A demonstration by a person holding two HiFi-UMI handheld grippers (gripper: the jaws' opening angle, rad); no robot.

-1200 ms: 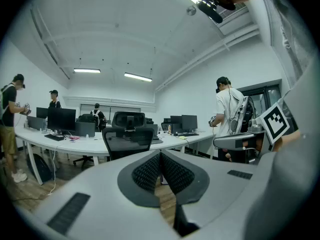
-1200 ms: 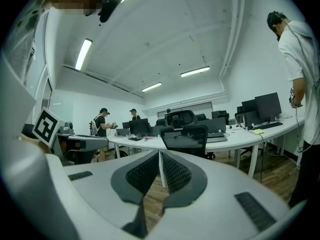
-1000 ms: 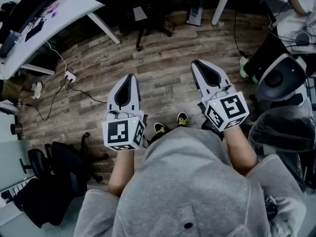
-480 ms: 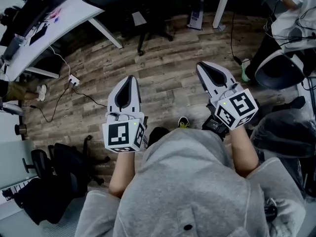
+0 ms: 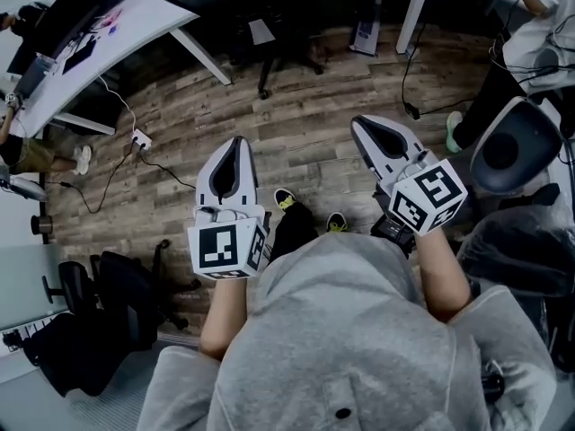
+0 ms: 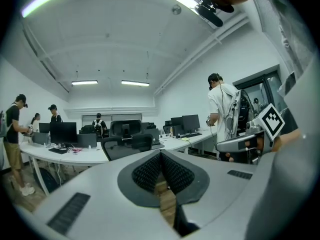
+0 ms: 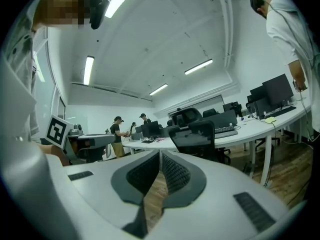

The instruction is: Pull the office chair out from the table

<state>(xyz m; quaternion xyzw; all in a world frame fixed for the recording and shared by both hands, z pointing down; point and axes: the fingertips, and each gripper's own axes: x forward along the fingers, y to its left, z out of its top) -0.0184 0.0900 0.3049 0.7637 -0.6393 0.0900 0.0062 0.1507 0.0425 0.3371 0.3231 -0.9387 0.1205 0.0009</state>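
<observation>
The black office chair (image 5: 269,25) is tucked under the white curved table (image 5: 135,21) at the far side of the wooden floor. It also shows in the left gripper view as the office chair (image 6: 127,145), and in the right gripper view as the office chair (image 7: 197,136). My left gripper (image 5: 236,142) and right gripper (image 5: 358,123) are held level in front of me, well short of the chair. Both point toward the table. The left gripper (image 6: 161,155) and the right gripper (image 7: 160,157) are shut, with nothing between the pads.
A power strip (image 5: 139,139) with cables lies on the floor at left. Another dark chair (image 5: 99,303) stands at lower left. At right are a round-backed chair (image 5: 508,151) and a person (image 5: 539,16). My shoes (image 5: 286,200) show between the grippers.
My feet have stepped toward the table, and both grippers have drifted a little forward with me. Both stay shut and empty.
</observation>
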